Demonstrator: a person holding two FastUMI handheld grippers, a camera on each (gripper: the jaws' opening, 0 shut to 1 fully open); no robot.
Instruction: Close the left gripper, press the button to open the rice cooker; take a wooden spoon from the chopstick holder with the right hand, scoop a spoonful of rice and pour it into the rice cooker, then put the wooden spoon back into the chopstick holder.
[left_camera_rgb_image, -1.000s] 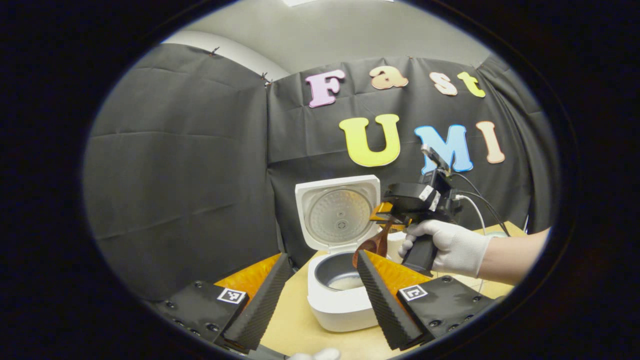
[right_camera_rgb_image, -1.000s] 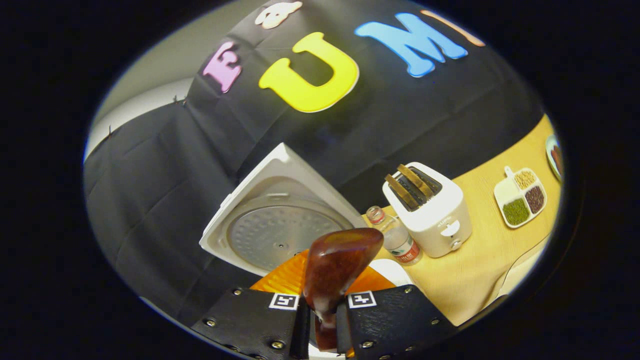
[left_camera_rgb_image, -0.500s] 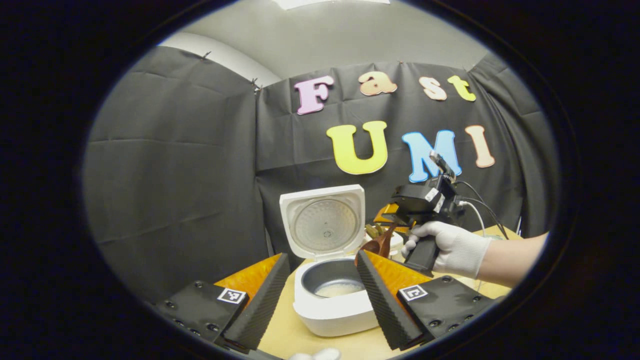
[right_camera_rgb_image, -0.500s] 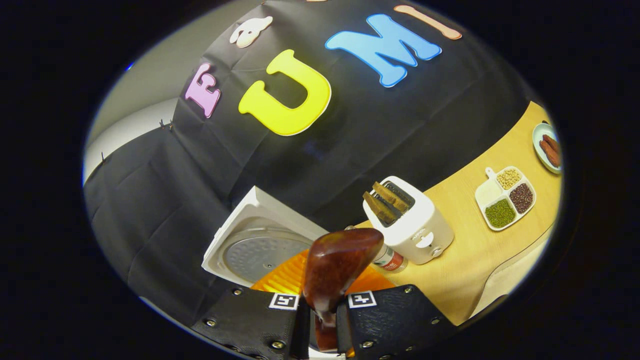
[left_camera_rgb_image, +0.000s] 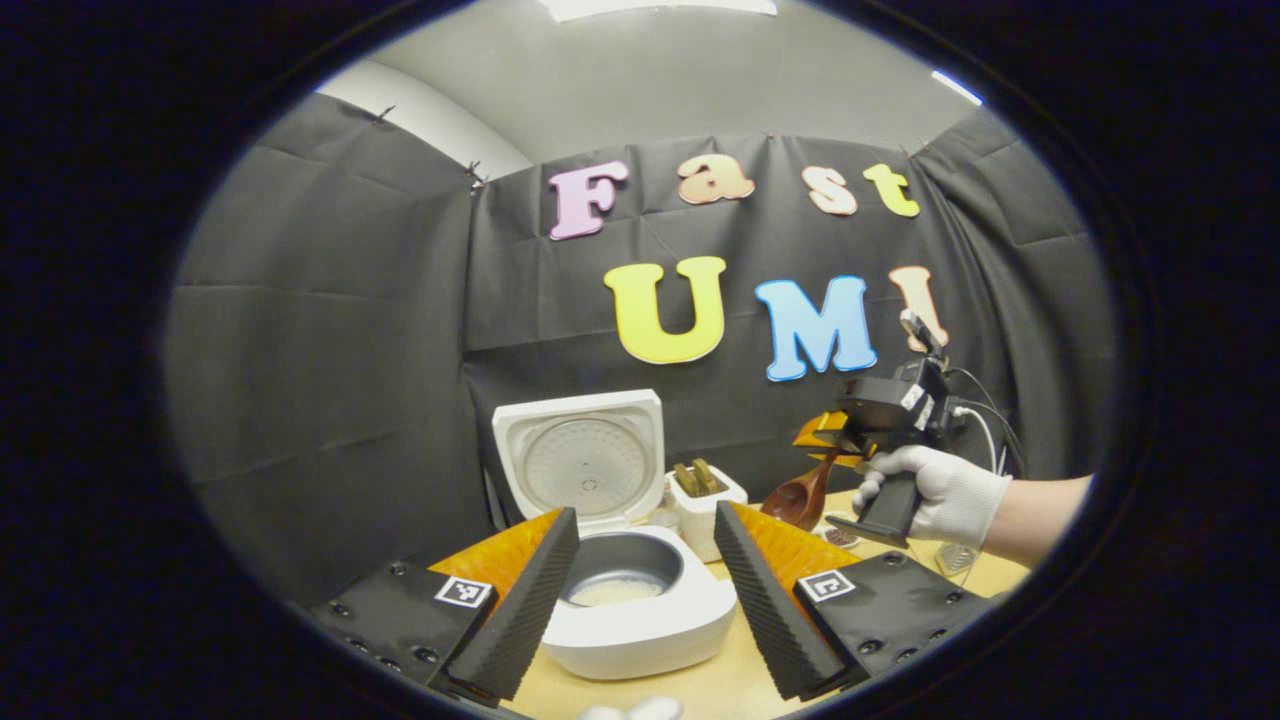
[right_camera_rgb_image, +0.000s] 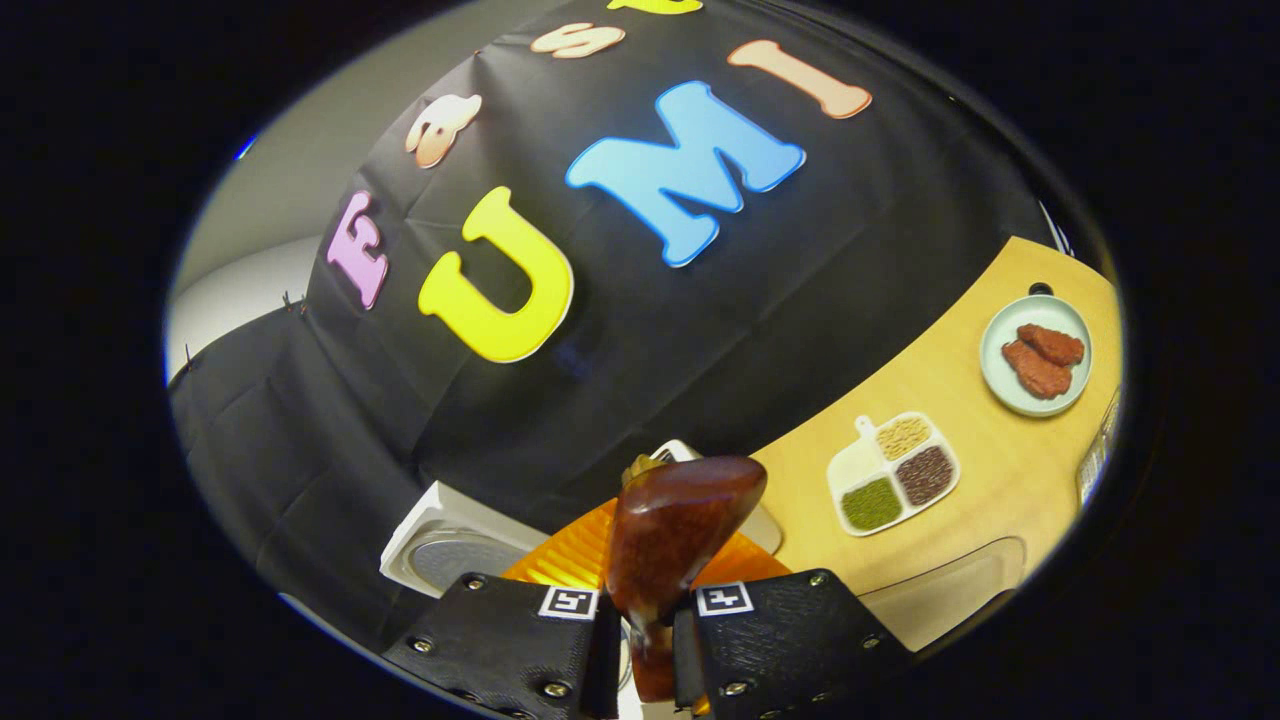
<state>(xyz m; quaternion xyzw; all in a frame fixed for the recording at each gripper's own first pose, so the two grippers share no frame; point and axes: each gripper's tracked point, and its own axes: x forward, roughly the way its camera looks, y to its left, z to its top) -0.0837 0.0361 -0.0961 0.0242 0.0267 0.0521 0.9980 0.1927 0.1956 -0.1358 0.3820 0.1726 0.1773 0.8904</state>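
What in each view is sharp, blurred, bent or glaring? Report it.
Left gripper view: the white rice cooker with its raised lid and the right gripper are sharp; fisheye bends the yellow wooden table edge. Right gripper view: the dark brown wooden spoon, close to the lens, looks soft with a mild sheen; the white divided dish of grains stays sharp; the horizon tilts.

A light wooden counter (right_camera_rgb_image: 940, 400) is seen against the booth's black cloth wall. An open white rice cooker (left_camera_rgb_image: 640, 620) and a white toaster (left_camera_rgb_image: 705, 505) are set side by side on it, while a four-part dish of grains (right_camera_rgb_image: 893, 473) and a round plate (right_camera_rgb_image: 1002, 385) are placed farther along.
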